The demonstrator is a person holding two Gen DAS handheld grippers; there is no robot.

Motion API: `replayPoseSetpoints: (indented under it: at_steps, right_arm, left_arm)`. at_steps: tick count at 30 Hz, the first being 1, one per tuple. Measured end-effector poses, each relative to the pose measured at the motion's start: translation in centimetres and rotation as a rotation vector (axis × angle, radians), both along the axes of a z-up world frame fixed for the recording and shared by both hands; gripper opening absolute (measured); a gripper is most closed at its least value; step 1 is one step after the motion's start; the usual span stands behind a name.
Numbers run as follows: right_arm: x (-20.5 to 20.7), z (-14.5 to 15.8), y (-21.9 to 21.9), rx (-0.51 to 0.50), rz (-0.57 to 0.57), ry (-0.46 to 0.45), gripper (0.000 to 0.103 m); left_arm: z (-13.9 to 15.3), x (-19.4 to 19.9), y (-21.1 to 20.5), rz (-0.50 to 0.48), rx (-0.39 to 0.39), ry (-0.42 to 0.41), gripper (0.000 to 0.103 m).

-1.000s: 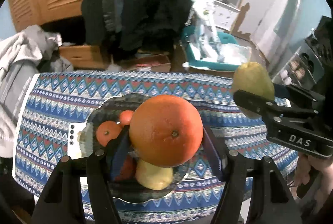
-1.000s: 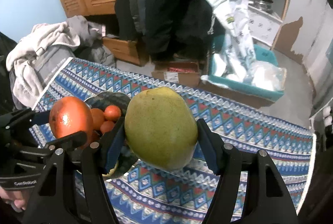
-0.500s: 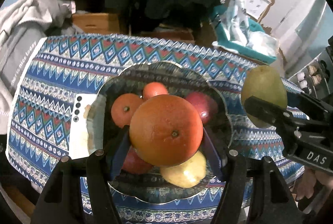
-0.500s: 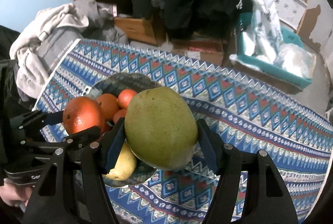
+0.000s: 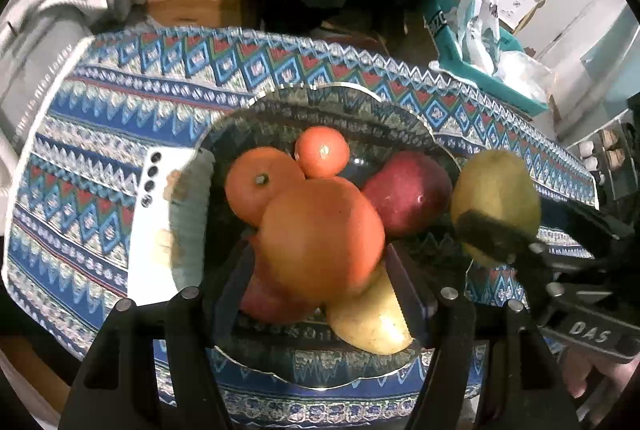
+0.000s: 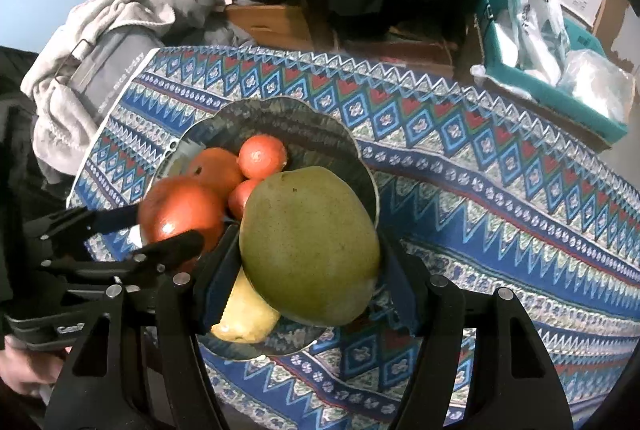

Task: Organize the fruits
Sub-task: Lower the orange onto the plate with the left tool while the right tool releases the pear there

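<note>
My left tongs (image 5: 320, 270) grip an orange (image 5: 320, 238); my right tongs (image 6: 308, 270) grip a mango (image 6: 310, 244). Below, the bowl (image 5: 340, 102) is crowded with fruit; a phone (image 5: 150, 226) lies touching its rim.

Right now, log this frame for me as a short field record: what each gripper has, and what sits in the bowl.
left gripper: shut on large orange
right gripper: shut on green mango
bowl: dark, patterned, on blue tablecloth
bowl contents: two small oranges, red apple, yellow fruit, another red fruit partly hidden
both held fruits: over the bowl, not released
</note>
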State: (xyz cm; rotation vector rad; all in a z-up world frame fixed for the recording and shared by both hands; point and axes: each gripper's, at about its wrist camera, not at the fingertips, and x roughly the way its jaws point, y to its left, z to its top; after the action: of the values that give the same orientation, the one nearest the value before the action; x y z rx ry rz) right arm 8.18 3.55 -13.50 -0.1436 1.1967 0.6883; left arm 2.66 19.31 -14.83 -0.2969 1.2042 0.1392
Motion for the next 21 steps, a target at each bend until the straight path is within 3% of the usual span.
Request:
replayPoseSetpoints:
  at_steps: [3,10,14,21]
  right_arm:
    - [-0.1,-0.5,0.1,0.005,0.002,0.016,0.068]
    - [-0.6,-1.5,0.5,0.011,0.008,0.045,0.070]
    - [-0.7,0.0,0.6,0.081,0.020,0.041,0.070]
    - [-1.6,3.3,0.3,0.065,0.027,-0.047,0.071]
  left_arm:
    - [0.5,-0.4,0.1,0.000,0.033,0.001,0.069]
    - [1.4,-1.6,0.7,0.021,0.011,0.003,0.069]
    - [2.2,-2.1,0.9,0.035,0.000,-0.013,0.069]
    - [4.2,-2.9,0.3,0.025,-0.009,-0.060,0.070]
